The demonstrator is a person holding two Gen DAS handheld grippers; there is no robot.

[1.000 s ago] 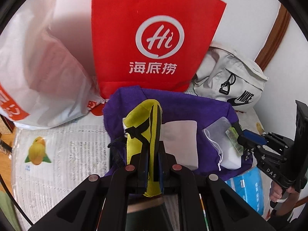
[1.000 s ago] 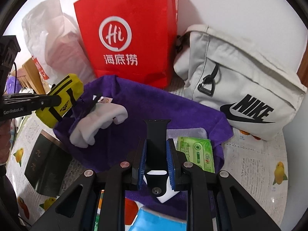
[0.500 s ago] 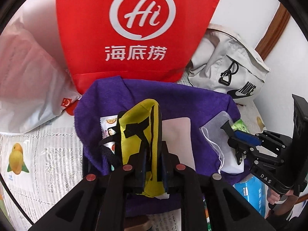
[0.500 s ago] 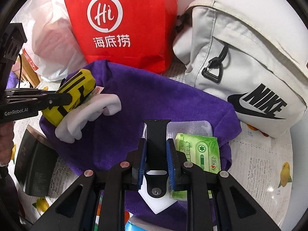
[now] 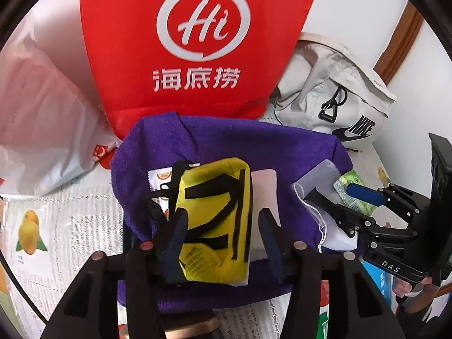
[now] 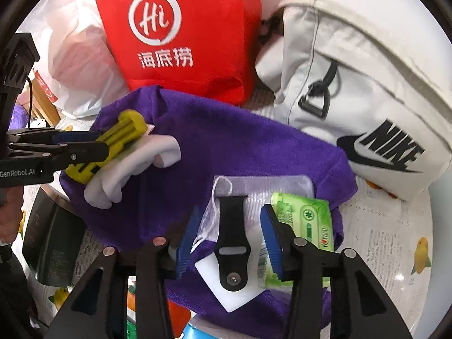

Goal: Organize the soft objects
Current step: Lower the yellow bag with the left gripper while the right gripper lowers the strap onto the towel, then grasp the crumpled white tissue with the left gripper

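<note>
A yellow pouch with black straps lies flat on a white cloth on the purple towel. My left gripper straddles the pouch; its jaws are opening and the right pad stands clear of it. From the right wrist view the left gripper reaches in from the left. A black strap lies on a white mesh drawstring bag, beside a green wipes pack. My right gripper is around the strap with jaws opening, both blue pads apart from it.
A red paper bag stands behind the towel, a white plastic bag to its left and a white Nike bag to its right. A dark box lies under the towel's left edge. A fruit-print tablecloth covers the table.
Both grippers came down over the towel and their jaws spread. The yellow pouch went from pinched upright to lying flat. The black strap was let go and rests on the mesh bag.
</note>
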